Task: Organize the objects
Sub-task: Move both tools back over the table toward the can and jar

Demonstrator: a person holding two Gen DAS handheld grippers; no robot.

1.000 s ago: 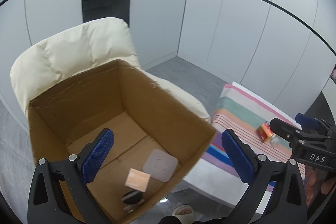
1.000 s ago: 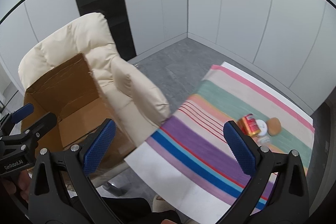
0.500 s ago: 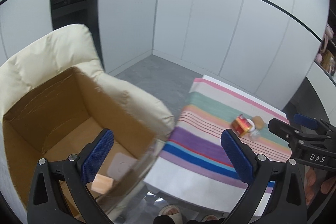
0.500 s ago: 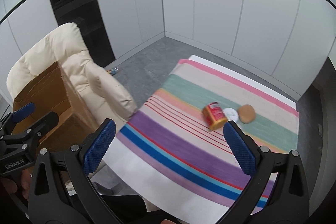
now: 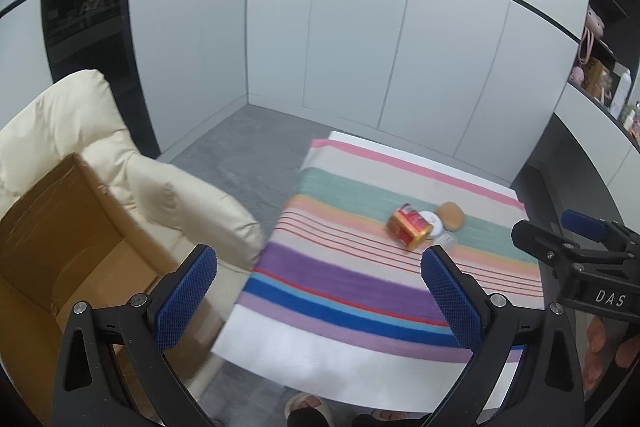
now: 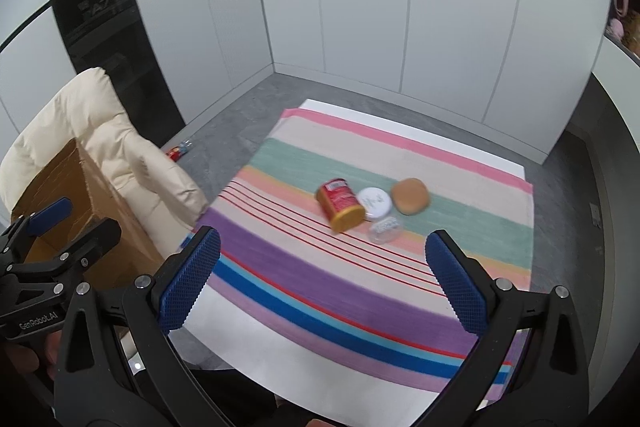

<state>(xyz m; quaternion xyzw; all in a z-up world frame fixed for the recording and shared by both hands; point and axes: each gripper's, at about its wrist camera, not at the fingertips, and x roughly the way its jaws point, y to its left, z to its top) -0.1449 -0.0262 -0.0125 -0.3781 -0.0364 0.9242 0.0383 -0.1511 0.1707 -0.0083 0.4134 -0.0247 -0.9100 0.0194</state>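
Note:
A red can lies on its side on the striped cloth, beside a white-lidded clear jar and a brown bun. The same can and bun show in the left wrist view. An open cardboard box sits on a cream armchair at the left. My left gripper is open and empty above the table's near left edge. My right gripper is open and empty over the cloth, short of the objects.
The table stands on a grey floor with white wall panels behind. A small red item lies on the floor by the armchair. Shelves with small items are at the far right. The person's feet are below the table edge.
Both grippers have swung right, from over the box and armchair toward the striped table. The can, jar and bun now sit nearer the middle of both views.

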